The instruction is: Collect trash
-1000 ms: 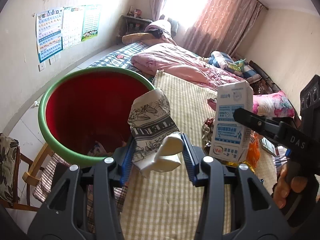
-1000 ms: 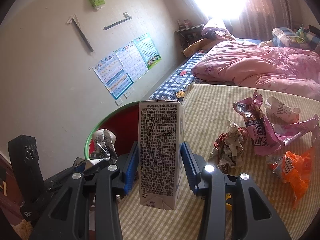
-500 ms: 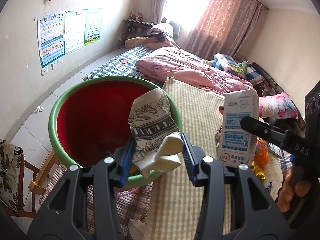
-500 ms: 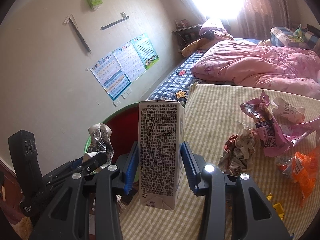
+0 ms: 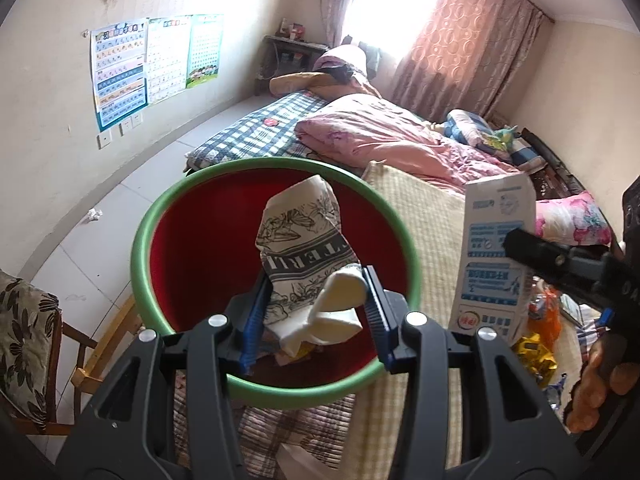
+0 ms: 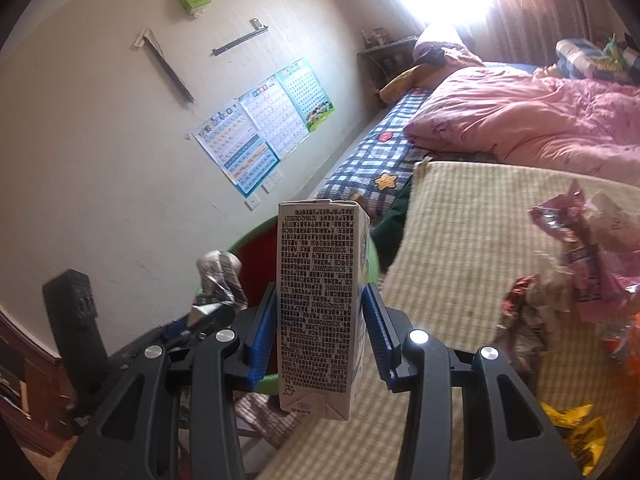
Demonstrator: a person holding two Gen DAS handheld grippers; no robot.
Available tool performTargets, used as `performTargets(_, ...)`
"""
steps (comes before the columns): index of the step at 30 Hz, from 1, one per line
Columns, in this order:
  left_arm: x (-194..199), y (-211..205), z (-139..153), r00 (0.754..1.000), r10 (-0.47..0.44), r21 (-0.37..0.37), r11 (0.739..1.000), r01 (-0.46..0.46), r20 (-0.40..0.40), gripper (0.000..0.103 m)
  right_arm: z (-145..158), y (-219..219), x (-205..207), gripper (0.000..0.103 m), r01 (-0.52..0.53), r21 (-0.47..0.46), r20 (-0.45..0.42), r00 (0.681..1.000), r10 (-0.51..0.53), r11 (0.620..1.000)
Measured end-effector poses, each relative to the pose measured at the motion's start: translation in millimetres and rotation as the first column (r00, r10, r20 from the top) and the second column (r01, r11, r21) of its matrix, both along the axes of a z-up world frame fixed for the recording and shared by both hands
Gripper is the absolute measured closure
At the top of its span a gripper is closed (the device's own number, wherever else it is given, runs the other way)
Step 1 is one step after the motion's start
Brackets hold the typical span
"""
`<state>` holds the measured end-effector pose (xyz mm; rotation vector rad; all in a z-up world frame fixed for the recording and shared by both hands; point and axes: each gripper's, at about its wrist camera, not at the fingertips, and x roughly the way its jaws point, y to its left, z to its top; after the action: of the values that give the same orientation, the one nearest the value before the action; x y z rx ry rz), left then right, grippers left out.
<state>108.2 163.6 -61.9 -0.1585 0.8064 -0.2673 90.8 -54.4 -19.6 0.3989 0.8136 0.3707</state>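
My left gripper (image 5: pixel 314 312) is shut on a crumpled printed paper cup (image 5: pixel 304 248), held over the mouth of a red basin with a green rim (image 5: pixel 276 394). A few scraps lie at the basin's bottom. My right gripper (image 6: pixel 318 330) is shut on an upright white milk carton (image 6: pixel 318 300); it hangs beside the basin's right side over the checked mat. The carton (image 5: pixel 494 252) and the right gripper's arm also show at the right of the left wrist view. In the right wrist view the cup (image 6: pixel 218 276) and the basin (image 6: pixel 256 248) sit at the left.
The yellow checked mat (image 6: pixel 460 240) carries more trash: a pink wrapper (image 6: pixel 580 256), a crumpled brown paper (image 6: pixel 528 308), orange and yellow wrappers (image 6: pixel 576 428). A pink quilt (image 5: pixel 372 136) lies on the bed behind. A wooden chair (image 5: pixel 28 340) stands at the left. A person's hand (image 5: pixel 600 380) holds the right gripper.
Both grippers have shifted left together, each keeping its grip. The basin now sits centred under the cup, and the carton has come closer to the basin's rim.
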Motion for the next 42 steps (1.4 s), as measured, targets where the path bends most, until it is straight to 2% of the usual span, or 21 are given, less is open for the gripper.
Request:
performTargets(7, 9.5, 7.7, -10.6, 1.000, 0.000, 0.014, 1.000, 0.000, -0.024, 0.060, -2.8, 16.9, 20.5, 0.061, -0.024, 0.058, -0.028, 0.999, 0.026, 0.998)
performTargets(17, 26.1, 18.9, -12.5, 0.999, 0.026, 0.021, 0.999, -0.026, -0.028, 0.060, -5.9, 39.3, 35.3, 0.061, -0.052, 0.059, -0.039, 0.998, 0.055, 0.997)
performTargets(19, 26.5, 20.8, -13.0, 0.999, 0.043, 0.024, 0.999, -0.042, -0.019, 0.056, -7.3, 42.7, 37.9, 0.059, -0.051, 0.062, -0.041, 0.998, 0.054, 0.997)
performTargets(21, 22.9, 19.3, -12.7, 0.998, 0.058, 0.023, 0.998, -0.057, -0.010, 0.040, -8.7, 42.4, 38.3, 0.058, -0.049, 0.065, -0.046, 0.998, 0.052, 0.997)
performTargets(27, 20.3, 16.5, -12.9, 0.997, 0.078, 0.024, 0.997, -0.077, -0.011, 0.037, -7.5, 33.6, 34.5, 0.048, -0.032, 0.081, -0.038, 0.999, 0.036, 0.996)
performTargets(33, 12.8, 8.9, -10.3, 0.996, 0.086, 0.015, 0.996, -0.086, -0.009, 0.037, -3.0, 19.5, 23.7, 0.048, -0.022, 0.087, -0.025, 0.999, 0.025, 0.996)
performTargets(42, -10.1, -32.2, -1.9, 0.999, 0.045, 0.016, 0.999, -0.045, 0.004, 0.037, 4.8, -24.0, -12.6, 0.047, 0.011, -0.007, 0.024, 1.000, -0.011, 1.000)
